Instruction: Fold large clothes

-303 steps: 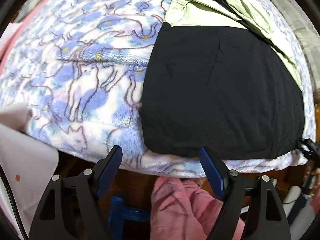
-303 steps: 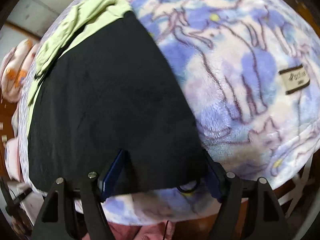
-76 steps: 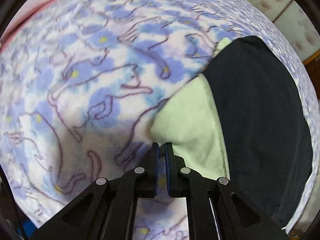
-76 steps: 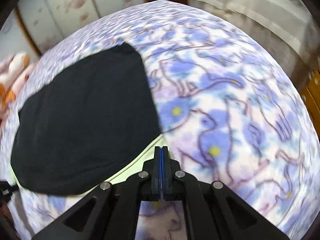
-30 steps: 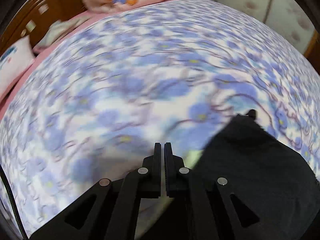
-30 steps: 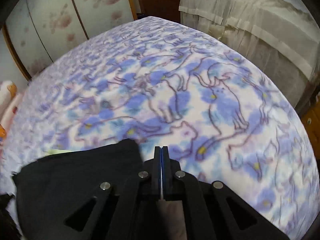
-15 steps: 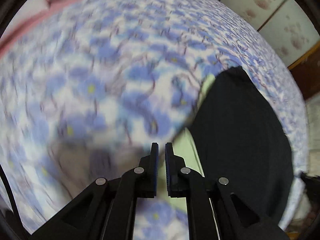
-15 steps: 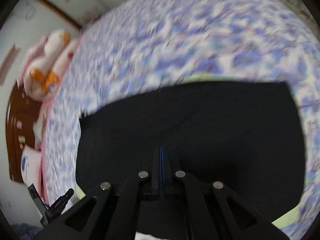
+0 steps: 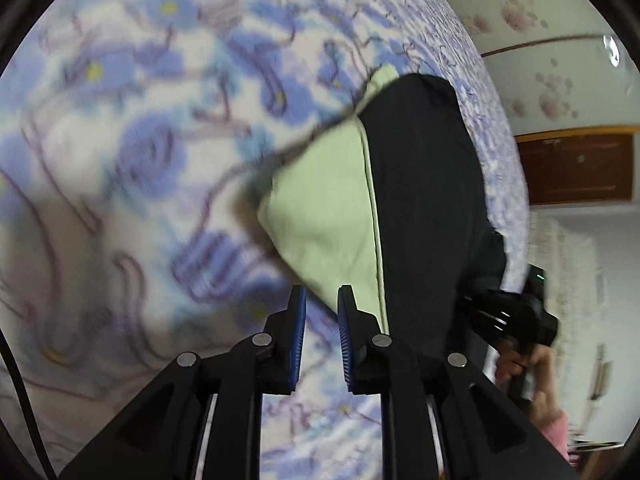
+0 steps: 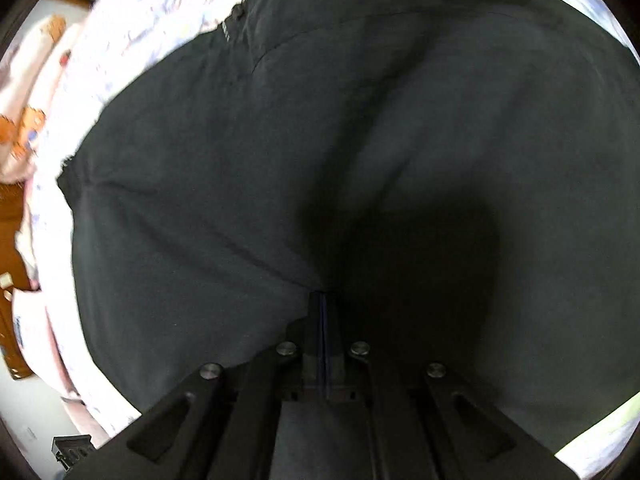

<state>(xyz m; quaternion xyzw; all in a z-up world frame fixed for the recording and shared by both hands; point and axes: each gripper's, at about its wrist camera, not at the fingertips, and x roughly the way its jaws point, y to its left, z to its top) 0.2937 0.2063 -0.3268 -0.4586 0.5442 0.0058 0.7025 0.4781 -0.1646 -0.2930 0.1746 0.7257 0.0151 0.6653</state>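
Garment (image 9: 420,184), black with a pale green panel, lies folded on the blanket (image 9: 120,140) at centre right of the left view. Left gripper (image 9: 322,300) has just been opening, nothing between its jaws, so its corner seems released. Right gripper (image 10: 323,300) is pressed together at a black fold, low centre.

Garment (image 9: 420,184) lies flat on blanket (image 9: 120,140), which spreads left of it and beyond it. Folded corner of garment points toward left gripper (image 9: 322,308), just ahead of its tips. Right gripper (image 10: 324,300) sits over garment's middle, blanket showing at upper left edge. Pillow (image 10: 24,136) lies far left, beyond blanket.
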